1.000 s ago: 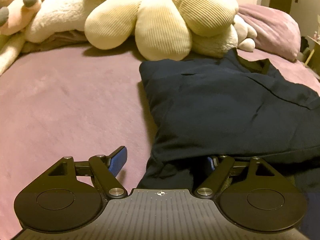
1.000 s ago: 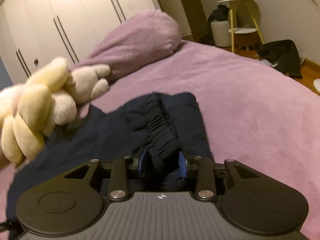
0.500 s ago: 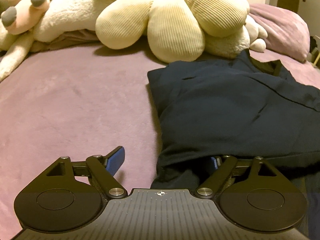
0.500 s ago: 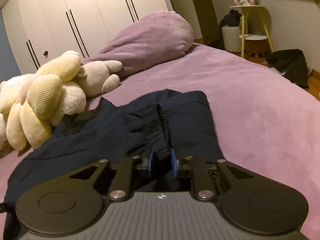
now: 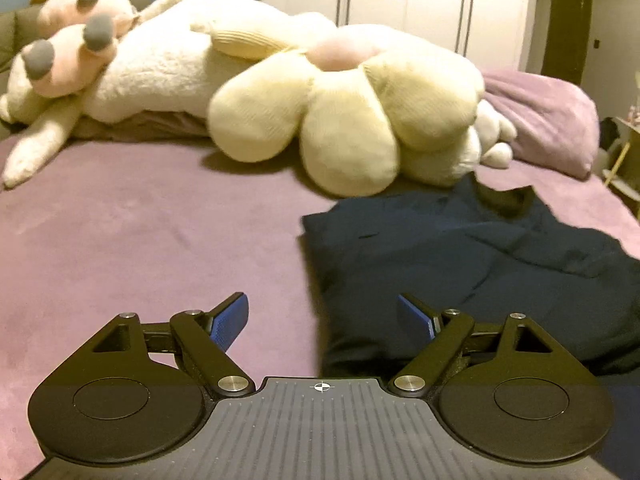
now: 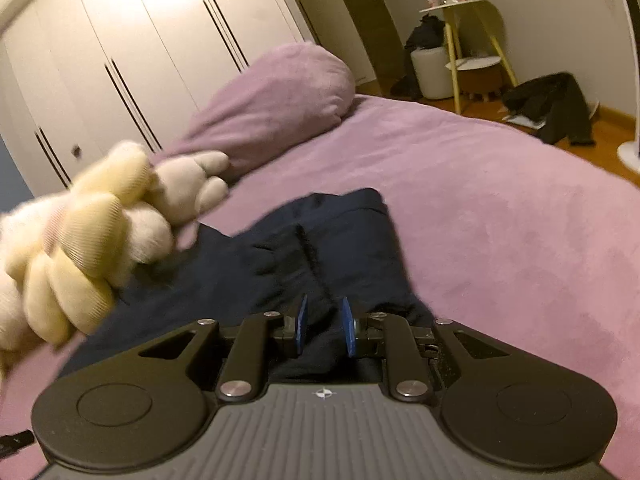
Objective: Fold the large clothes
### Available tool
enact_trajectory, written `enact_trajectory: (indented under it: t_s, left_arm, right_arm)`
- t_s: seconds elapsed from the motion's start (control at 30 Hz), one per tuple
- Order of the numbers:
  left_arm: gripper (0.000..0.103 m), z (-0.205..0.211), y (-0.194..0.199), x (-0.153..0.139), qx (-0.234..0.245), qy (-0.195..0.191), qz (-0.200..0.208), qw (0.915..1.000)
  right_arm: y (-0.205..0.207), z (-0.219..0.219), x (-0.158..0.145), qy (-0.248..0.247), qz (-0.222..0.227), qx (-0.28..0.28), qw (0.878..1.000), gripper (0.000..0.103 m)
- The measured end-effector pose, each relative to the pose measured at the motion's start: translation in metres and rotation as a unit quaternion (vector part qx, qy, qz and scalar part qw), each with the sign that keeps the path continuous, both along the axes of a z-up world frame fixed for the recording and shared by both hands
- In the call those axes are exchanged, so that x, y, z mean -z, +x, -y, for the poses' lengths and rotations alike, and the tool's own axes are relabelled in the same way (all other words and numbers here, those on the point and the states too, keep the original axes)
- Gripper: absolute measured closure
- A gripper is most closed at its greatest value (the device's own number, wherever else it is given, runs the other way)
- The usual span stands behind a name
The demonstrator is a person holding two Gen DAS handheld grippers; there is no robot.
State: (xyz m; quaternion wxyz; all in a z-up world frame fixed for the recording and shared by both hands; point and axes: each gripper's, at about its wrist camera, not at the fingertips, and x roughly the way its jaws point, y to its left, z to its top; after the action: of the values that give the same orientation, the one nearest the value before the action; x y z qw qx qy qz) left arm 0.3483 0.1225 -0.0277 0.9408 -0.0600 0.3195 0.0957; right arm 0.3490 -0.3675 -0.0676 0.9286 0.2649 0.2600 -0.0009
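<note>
A dark navy garment (image 5: 500,280) lies partly folded on the purple bed cover (image 5: 140,240). My left gripper (image 5: 324,316) hovers wide open over the garment's near left edge. Its left finger is above bare cover and its right finger above the cloth, neither pinching anything. In the right wrist view the same garment (image 6: 248,280) shows a gathered elastic band running towards me. My right gripper (image 6: 323,326) is shut on a bunched ridge of that cloth, which fills the narrow gap between the blue pads.
A cream flower-shaped cushion (image 5: 348,108) and a big white plush toy (image 5: 160,68) lie just beyond the garment. A purple pillow (image 6: 280,100) sits further back. White wardrobes (image 6: 140,40), a yellow side table (image 6: 464,20) and dark clothes on the floor (image 6: 556,104) stand past the bed.
My left gripper rose and its right finger came out from under the garment's edge. My right gripper's pads narrowed onto the bunched cloth and it shifted sideways.
</note>
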Motion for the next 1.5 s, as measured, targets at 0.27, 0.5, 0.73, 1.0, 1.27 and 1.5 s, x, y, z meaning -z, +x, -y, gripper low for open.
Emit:
enact_trajectory:
  t_s: [0.27,0.5,0.73,1.0,1.27,1.5]
  left_arm:
    - [0.017,0.049,0.046,0.026,0.052,0.021,-0.022,0.9982]
    - [0.017,0.047,0.065,0.04,0.047,0.032,-0.054,0.9969]
    - [0.01,0.074,0.095,0.04,0.04,0.051,0.013,0.9978]
    - [0.001,0.075,0.109,0.095,0.039,0.106,0.052,0.9923]
    - [0.0,0.067,0.096,0.078,0.047,0.099,0.028,0.9936]
    - [0.0,0.037,0.055,0.085,0.075,0.059,0.022,0.9952]
  right_arm:
    - [0.036,-0.036,0.03,-0.028,-0.058,-0.045,0.997,0.085]
    - [0.035,-0.042,0.03,-0.088,-0.065,-0.062,0.992,0.085]
    - [0.052,-0.068,-0.014,-0.119,0.018,-0.064,0.991,0.083]
    - [0.116,-0.087,0.037,-0.181,-0.013,-0.073,0.981,0.099]
    - [0.109,-0.073,0.052,-0.157,0.023,-0.093,0.983,0.101]
    - [0.045,-0.052,0.034,-0.176,0.011,-0.103,0.979,0.099]
